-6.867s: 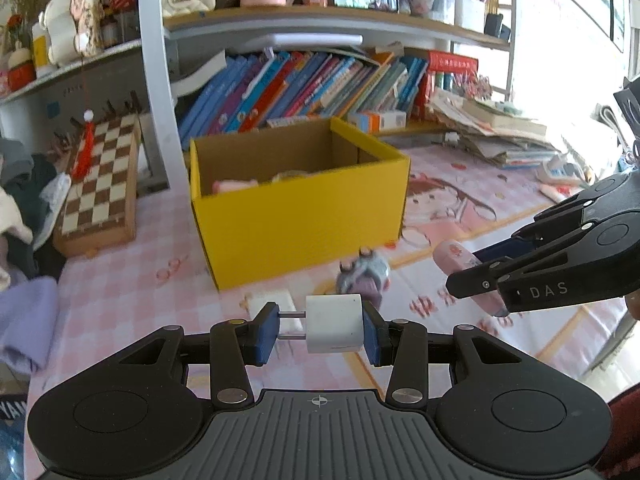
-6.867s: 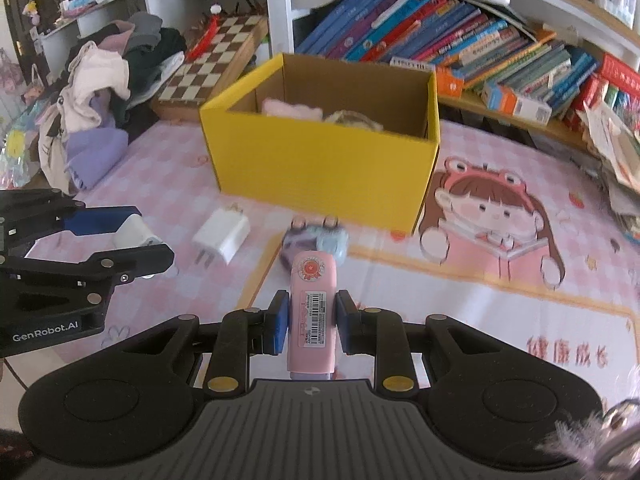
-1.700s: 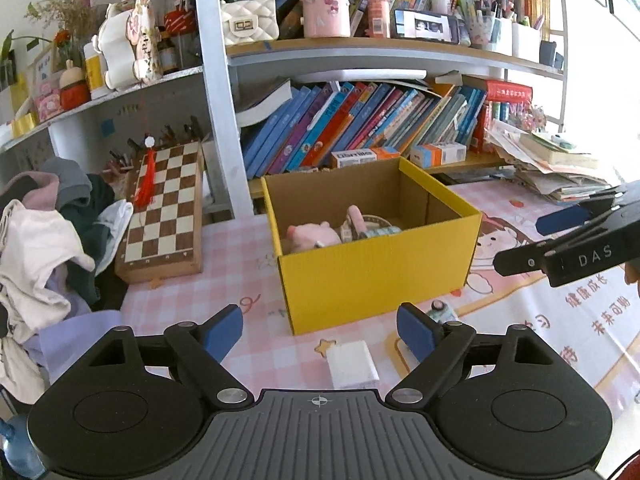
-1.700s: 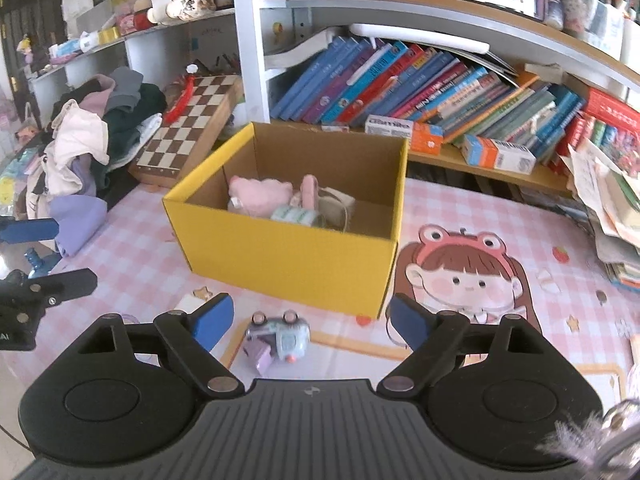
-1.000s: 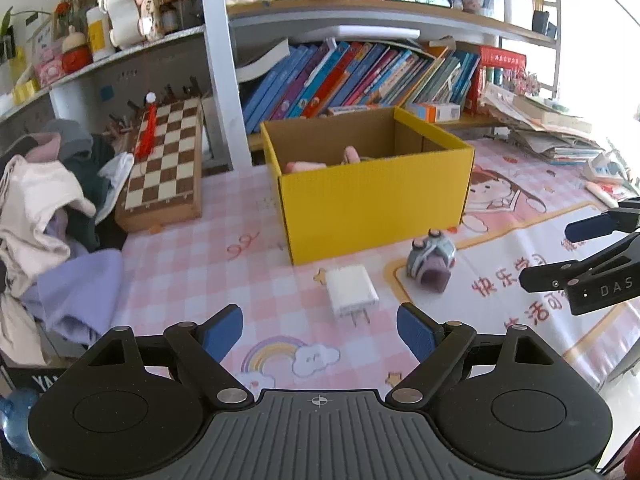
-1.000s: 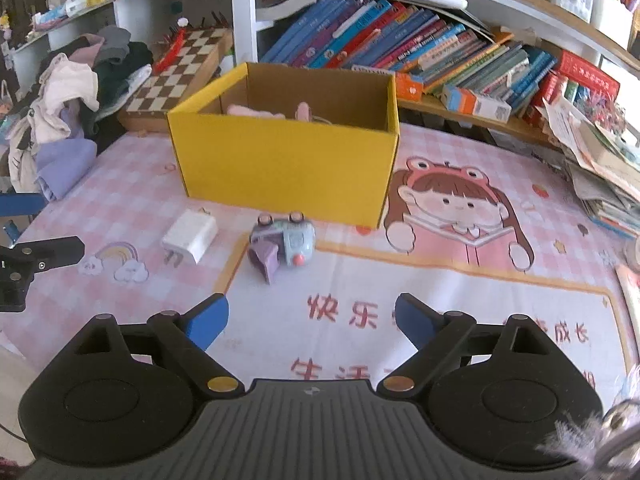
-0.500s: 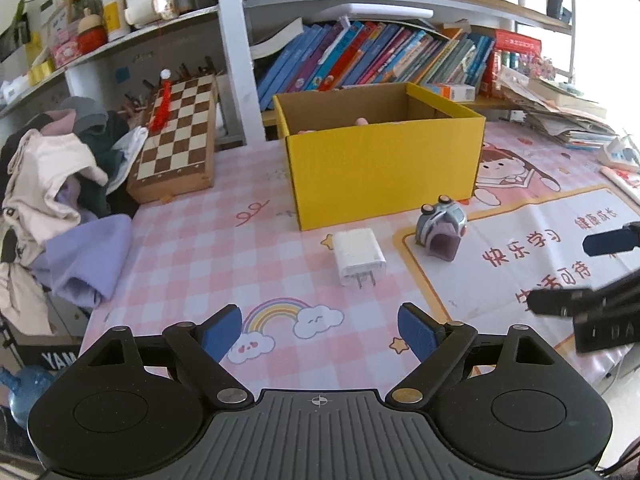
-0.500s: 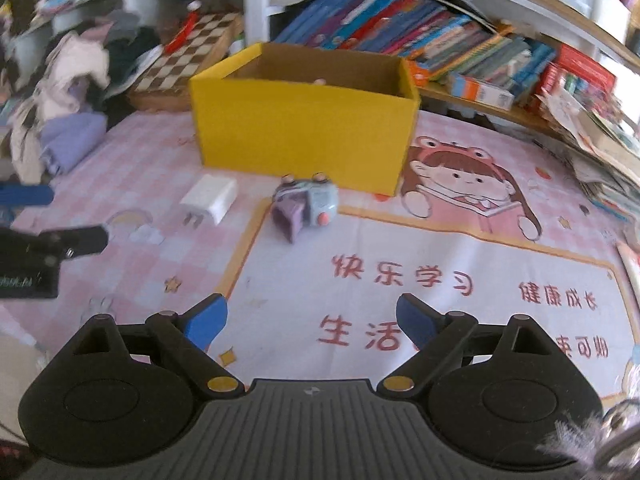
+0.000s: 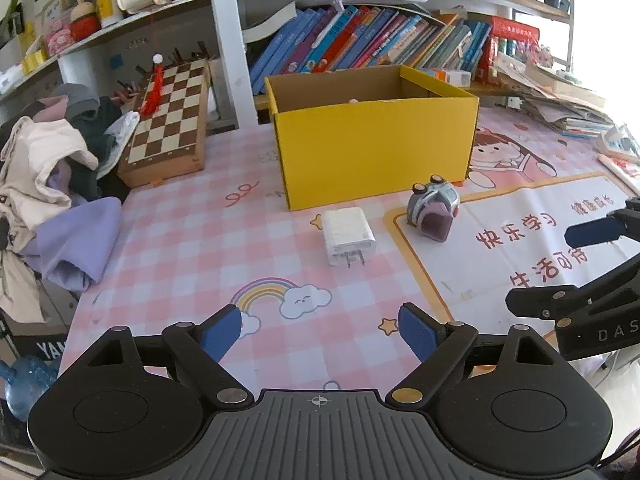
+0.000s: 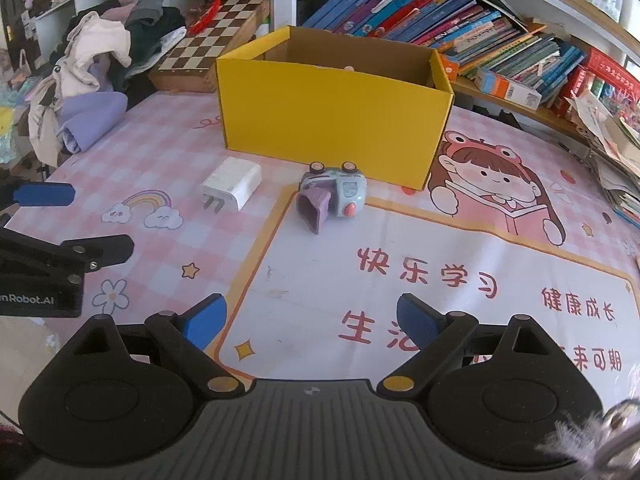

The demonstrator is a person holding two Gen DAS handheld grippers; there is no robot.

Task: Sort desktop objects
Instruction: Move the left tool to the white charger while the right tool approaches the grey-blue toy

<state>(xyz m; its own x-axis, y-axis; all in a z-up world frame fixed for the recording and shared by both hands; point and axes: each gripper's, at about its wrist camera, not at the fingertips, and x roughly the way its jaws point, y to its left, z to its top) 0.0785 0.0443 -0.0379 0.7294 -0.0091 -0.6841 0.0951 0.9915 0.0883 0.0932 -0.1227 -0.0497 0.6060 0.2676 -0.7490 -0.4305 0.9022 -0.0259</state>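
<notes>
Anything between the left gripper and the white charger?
Nothing: only bare checked mat with a rainbow print lies between the open left gripper and the white charger, clearest in the left wrist view.

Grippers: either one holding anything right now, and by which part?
Nothing held. Left gripper and right gripper both have open, empty jaws; the white charger and toy car lie untouched on the mat.

The worktop (image 9: pixel 168 240) wears a pink checked cover with a cartoon mat (image 10: pixel 460 280) printed in Chinese characters toward its right edge. Along its far edge runs a white shelf unit (image 9: pixel 224 40) with a row of leaning books (image 9: pixel 360 40) below and ornaments above, a folded chessboard (image 9: pixel 170 116) propped against it. Clothes (image 9: pixel 44 168) heap at the left edge, and bright daylight enters from the right.
</notes>
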